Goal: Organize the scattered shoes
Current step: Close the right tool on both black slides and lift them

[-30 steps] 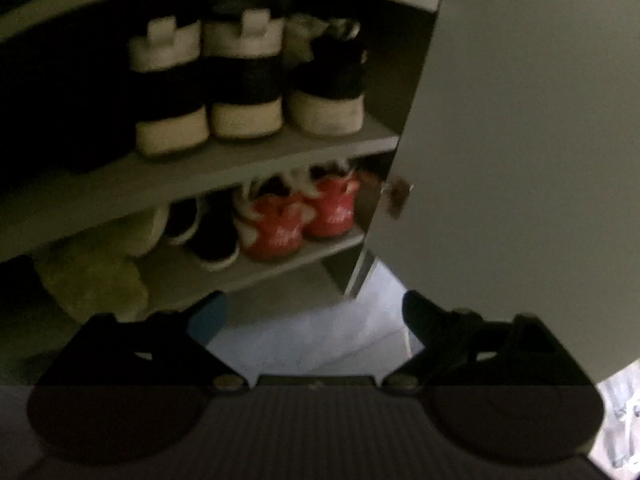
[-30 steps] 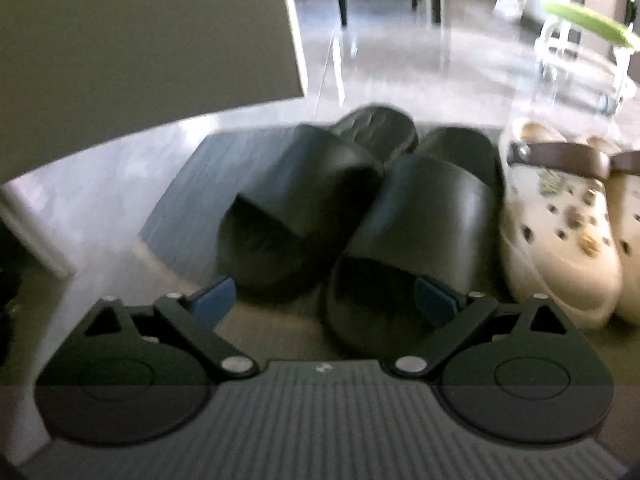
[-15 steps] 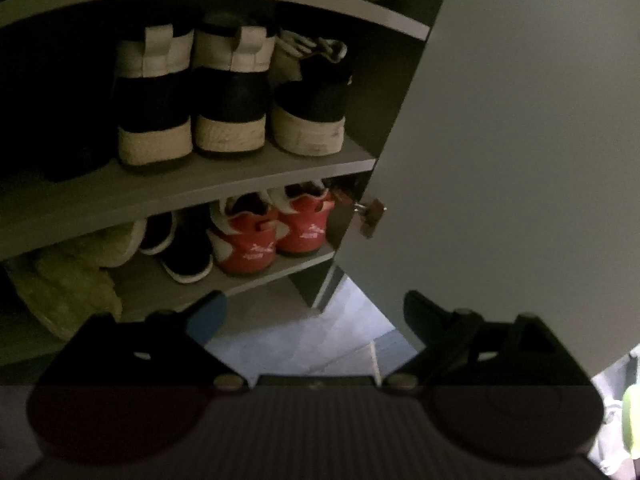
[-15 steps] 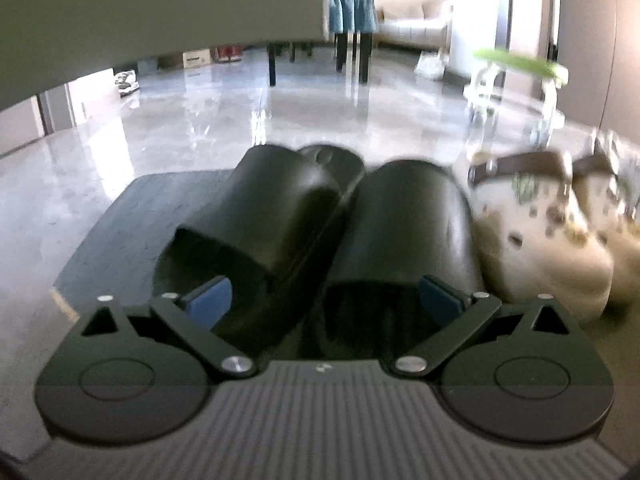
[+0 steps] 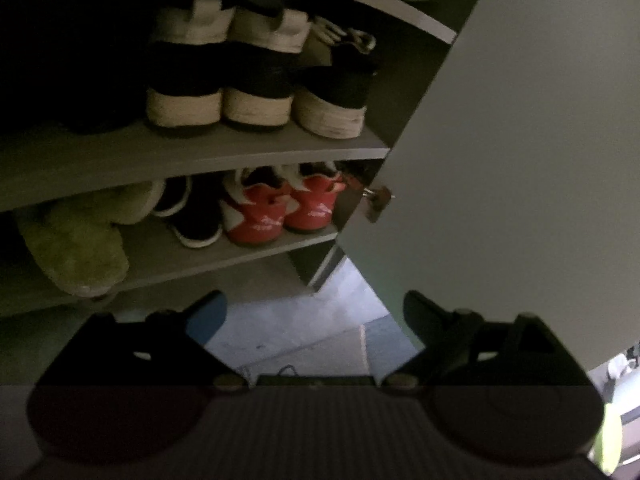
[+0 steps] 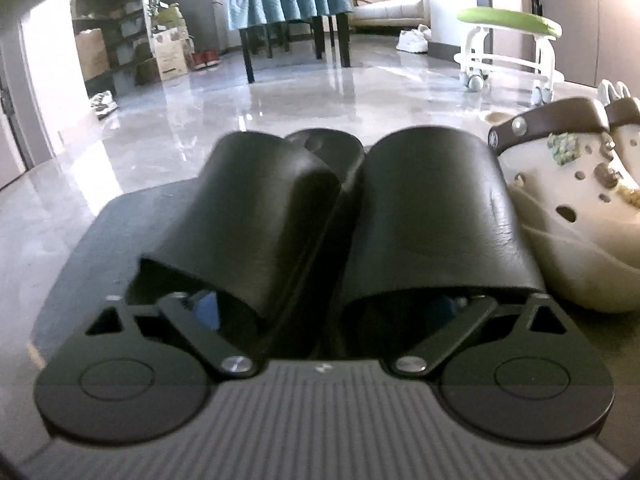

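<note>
The right gripper (image 6: pixel 328 308) was spread wide, one finger poked into each of the two black slides (image 6: pixel 436 216) sitting side by side on the dark mat (image 6: pixel 80 264), straight ahead at 12 o'clock. Cream clogs (image 6: pixel 576 216) sat just beside them at 2 o'clock. The left gripper (image 5: pixel 314 316) was wide too, holding nothing, facing the shoe cabinet (image 5: pixel 256 148): black-and-white sneakers (image 5: pixel 256 68) on the upper shelf, red sneakers (image 5: pixel 280 208) and a green fuzzy slipper (image 5: pixel 76 252) below, door (image 5: pixel 520 140) open at 2 o'clock.
</note>
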A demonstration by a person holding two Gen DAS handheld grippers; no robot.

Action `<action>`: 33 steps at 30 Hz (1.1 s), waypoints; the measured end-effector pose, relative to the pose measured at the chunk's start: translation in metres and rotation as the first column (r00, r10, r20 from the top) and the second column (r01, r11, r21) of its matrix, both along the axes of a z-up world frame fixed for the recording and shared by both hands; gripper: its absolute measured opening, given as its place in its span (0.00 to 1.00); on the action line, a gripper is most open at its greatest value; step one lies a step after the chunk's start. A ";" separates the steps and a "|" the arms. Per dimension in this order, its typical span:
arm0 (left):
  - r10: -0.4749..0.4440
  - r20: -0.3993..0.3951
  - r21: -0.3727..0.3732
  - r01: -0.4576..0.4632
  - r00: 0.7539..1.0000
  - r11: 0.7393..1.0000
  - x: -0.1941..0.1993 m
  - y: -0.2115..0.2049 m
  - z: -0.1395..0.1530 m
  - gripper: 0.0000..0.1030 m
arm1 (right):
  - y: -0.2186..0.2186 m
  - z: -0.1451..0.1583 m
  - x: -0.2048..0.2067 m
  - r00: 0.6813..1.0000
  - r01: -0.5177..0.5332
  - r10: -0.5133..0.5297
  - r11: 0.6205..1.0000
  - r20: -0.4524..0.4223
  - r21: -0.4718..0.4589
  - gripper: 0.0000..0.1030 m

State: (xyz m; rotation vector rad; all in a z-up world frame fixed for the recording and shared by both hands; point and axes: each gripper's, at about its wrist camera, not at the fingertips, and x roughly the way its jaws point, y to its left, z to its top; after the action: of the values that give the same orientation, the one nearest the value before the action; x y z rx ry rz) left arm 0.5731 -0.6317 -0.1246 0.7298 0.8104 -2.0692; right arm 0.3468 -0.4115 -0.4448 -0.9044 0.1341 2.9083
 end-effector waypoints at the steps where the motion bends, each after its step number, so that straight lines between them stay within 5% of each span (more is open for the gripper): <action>1: 0.003 0.004 0.000 -0.003 1.000 1.000 0.001 0.000 -0.001 0.93 | 0.002 0.003 0.002 1.000 -0.013 0.013 1.000 0.003 0.004 0.72; 4: -0.001 -0.006 0.024 0.002 1.000 1.000 0.000 0.000 -0.003 0.93 | 0.006 0.010 0.007 0.999 -0.053 0.053 0.998 0.010 0.016 0.43; 9: -0.052 0.002 -0.017 0.052 0.999 0.999 -0.011 0.008 -0.002 0.93 | 0.014 0.023 0.016 0.993 -0.119 0.118 0.992 0.024 0.034 0.28; 15: -0.032 0.032 -0.059 0.034 0.999 0.998 -0.025 -0.007 -0.004 0.93 | 0.024 0.038 0.026 0.980 -0.197 0.195 0.979 0.043 0.055 0.25; 19: -0.009 0.064 -0.091 0.014 0.998 0.996 -0.033 -0.022 -0.003 0.93 | 0.033 0.058 0.076 0.949 -0.296 0.290 0.954 0.122 0.039 0.25; 33: 0.008 0.187 -0.233 0.037 0.982 0.972 -0.043 -0.046 -0.001 0.94 | 0.032 0.143 0.113 0.822 -0.463 0.501 0.865 0.273 -0.192 0.23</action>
State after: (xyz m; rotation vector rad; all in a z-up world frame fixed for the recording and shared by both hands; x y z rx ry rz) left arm 0.5303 -0.6779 -0.1259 0.7845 0.4467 -2.0296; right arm 0.4595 -0.3795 -0.3017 -1.6275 0.0560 3.1645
